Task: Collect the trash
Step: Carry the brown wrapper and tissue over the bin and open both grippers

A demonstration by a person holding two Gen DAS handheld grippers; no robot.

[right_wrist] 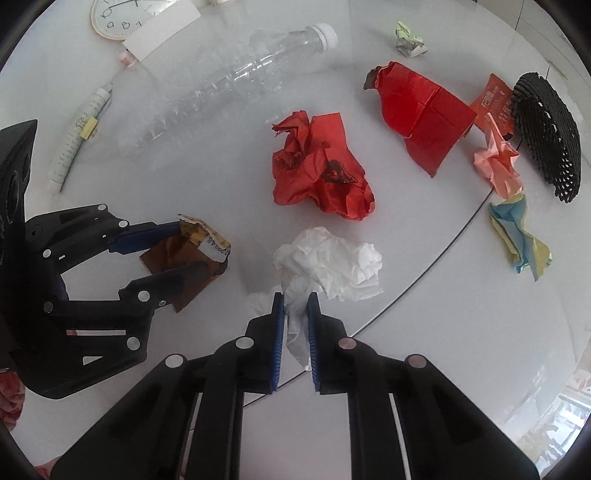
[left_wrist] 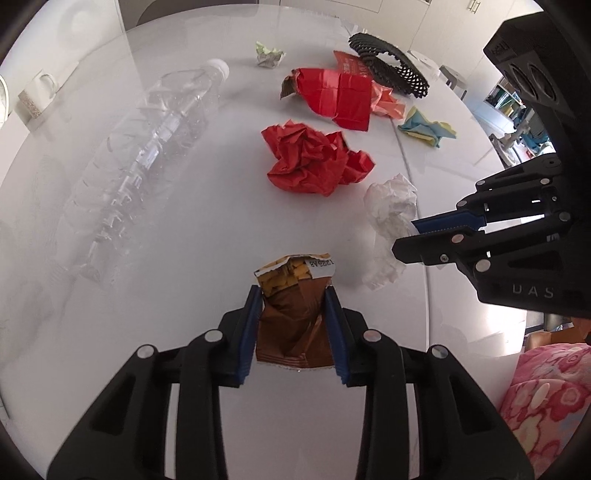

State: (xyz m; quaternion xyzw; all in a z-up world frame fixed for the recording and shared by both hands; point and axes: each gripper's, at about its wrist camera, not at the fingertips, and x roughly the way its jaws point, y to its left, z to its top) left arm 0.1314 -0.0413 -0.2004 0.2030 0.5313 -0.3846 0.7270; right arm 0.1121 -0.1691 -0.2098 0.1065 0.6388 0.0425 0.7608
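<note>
On the white table, a brown and yellow snack wrapper sits crumpled between the blue pads of my left gripper, which is shut on it. The right wrist view shows the same grip from the side, with the wrapper pinched in the left gripper. My right gripper is shut on the near tail of a crumpled white tissue. In the left wrist view the right gripper reaches in from the right onto the tissue.
A clear plastic bottle lies on its side at the far left. Crumpled red paper, a flatter red sheet, pink paper, blue-yellow paper, a green-white ball and a black mesh piece lie beyond. A tube and a clock sit far left.
</note>
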